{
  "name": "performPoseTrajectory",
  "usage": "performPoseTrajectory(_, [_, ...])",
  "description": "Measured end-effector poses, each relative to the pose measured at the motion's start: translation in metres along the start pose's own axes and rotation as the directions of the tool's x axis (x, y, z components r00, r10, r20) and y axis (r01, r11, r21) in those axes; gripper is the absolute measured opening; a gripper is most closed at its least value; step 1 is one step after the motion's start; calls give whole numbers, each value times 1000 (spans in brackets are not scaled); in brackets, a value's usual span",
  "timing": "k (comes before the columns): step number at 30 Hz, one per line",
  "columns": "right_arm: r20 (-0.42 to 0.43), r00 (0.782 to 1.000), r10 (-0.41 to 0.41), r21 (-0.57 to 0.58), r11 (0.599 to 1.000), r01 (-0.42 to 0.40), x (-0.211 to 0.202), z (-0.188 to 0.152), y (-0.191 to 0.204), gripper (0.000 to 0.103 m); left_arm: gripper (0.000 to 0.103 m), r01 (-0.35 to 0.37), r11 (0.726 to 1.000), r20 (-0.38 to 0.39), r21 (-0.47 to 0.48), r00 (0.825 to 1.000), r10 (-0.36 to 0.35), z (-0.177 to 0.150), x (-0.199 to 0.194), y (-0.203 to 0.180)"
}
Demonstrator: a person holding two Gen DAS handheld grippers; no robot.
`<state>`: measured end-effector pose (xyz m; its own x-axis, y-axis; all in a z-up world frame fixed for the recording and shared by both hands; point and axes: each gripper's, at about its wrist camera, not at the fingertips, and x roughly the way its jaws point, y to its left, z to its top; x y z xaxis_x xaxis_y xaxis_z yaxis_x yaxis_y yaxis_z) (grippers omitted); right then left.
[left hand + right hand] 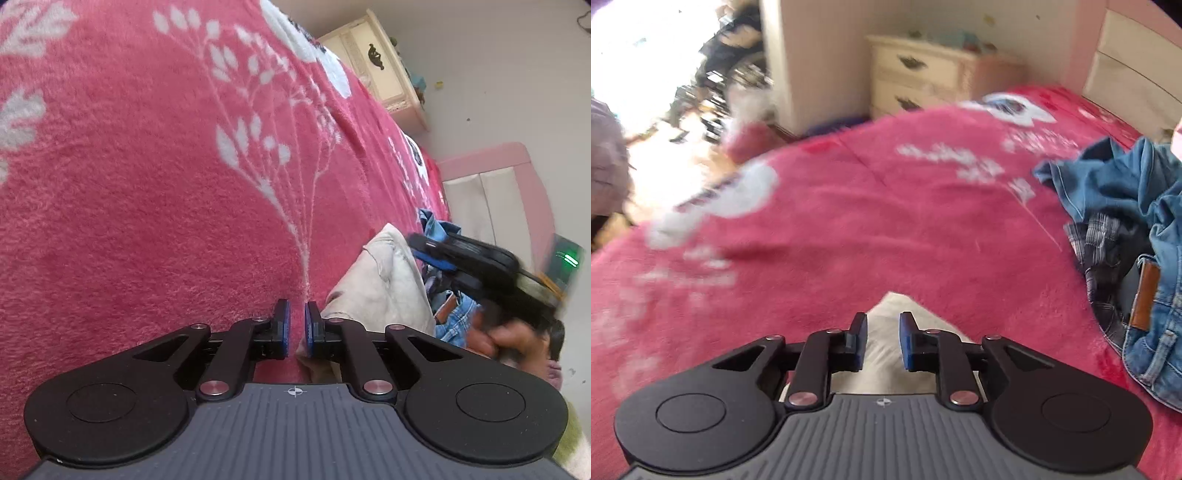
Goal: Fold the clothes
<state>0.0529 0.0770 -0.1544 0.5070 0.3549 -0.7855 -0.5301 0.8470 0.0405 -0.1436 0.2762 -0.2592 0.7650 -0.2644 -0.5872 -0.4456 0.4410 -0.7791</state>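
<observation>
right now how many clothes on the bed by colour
cream garment: 1
blue denim jeans: 1
plaid cloth under the jeans: 1
total: 3, all lying on the pink blanket

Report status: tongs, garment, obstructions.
Left tongs near shut, grip unclear. Right tongs shut on cream garment. Jeans piled beside it on blanket, not blocking.

A deep pink blanket [129, 203] is showing white leaf sprigs and white flower patches. A cream garment [380, 280] is lying beside faded blue jeans [1152, 258] with a tan leather patch [1145, 295] and grey plaid cloth [1097, 232].
</observation>
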Motion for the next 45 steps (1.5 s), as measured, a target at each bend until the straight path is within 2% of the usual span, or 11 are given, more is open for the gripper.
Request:
performPoseTrajectory(5, [-77,985,153,-11,988,-154,-59,-44,-17,37,10,-49,996,10,79,999,49,-5,4,-11])
performPoseTrajectory(8, [-153,987,42,12,999,-40,-54,-82,-48,38,11,-71,990,15,120,997,70,-5,5,-16])
performPoseTrajectory(10, [-126,992,30,161,987,-10,-63,-92,-78,38,12,-84,987,21,137,996,82,-7,2,-17])
performPoseTrajectory(13, [-8,996,89,332,940,-81,-97,-103,-108,41,13,-116,981,49,156,993,110,-8,-5,-24])
performPoseTrajectory(17, [3,963,269,383,889,-250,-112,-142,-121,46,30,-185,952,164,244,975,148,-9,-19,-49])
performPoseTrajectory(20, [-97,964,249,437,881,-183,-100,-184,-133,49,33,-196,911,184,363,973,136,-8,-18,-73])
performPoseTrajectory(23, [42,944,328,605,743,-285,-106,-211,-165,50,37,-172,882,103,438,985,141,5,4,-92])
performPoseTrajectory(26, [138,928,347,709,620,-337,-99,-227,-187,61,37,-100,892,-30,440,992,126,26,25,-102])
performPoseTrajectory(30, [173,907,384,790,496,-360,-78,-236,-192,69,40,-12,887,-239,462,961,137,48,61,-109])
performPoseTrajectory(36, [209,884,418,806,438,-398,-57,-227,-180,84,52,95,860,-459,501,872,171,56,105,-105])
performPoseTrajectory(45, [220,902,373,825,422,-376,-23,-187,-175,90,53,223,901,-568,372,822,31,71,148,-99])
